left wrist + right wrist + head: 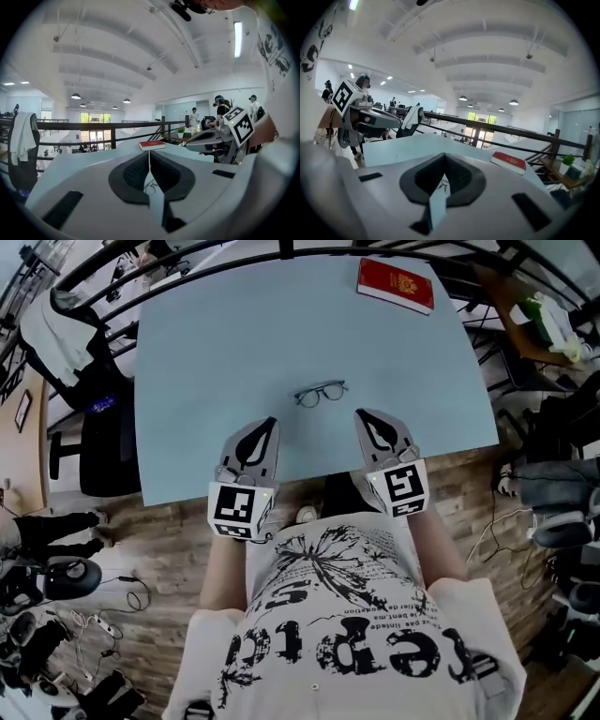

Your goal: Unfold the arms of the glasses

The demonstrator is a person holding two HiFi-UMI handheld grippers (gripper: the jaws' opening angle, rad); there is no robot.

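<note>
You are looking down over your own white printed shirt (347,615) at a pale blue tabletop (206,352). You hold one tool in each hand, both above the near edge of the tabletop and pointing away from you.

The left tool (270,422) sits to the left, with its marker cube nearest your body. Its own view shows the two dark padded jaws pressed together at the tips, with nothing caught between them. The right tool (360,414) sits to the right, level with the left one and well apart from it. Its jaws are also drawn together and hold nothing.

The glasses (321,393) lie on the tabletop just beyond the two tool tips, about midway between them and touching neither. They have a thin dark frame, and the lenses sit side by side across your view. They are too small to show whether the arms are folded.

A red book (396,284) lies flat at the far right corner of the tabletop, well away from the glasses.
</note>
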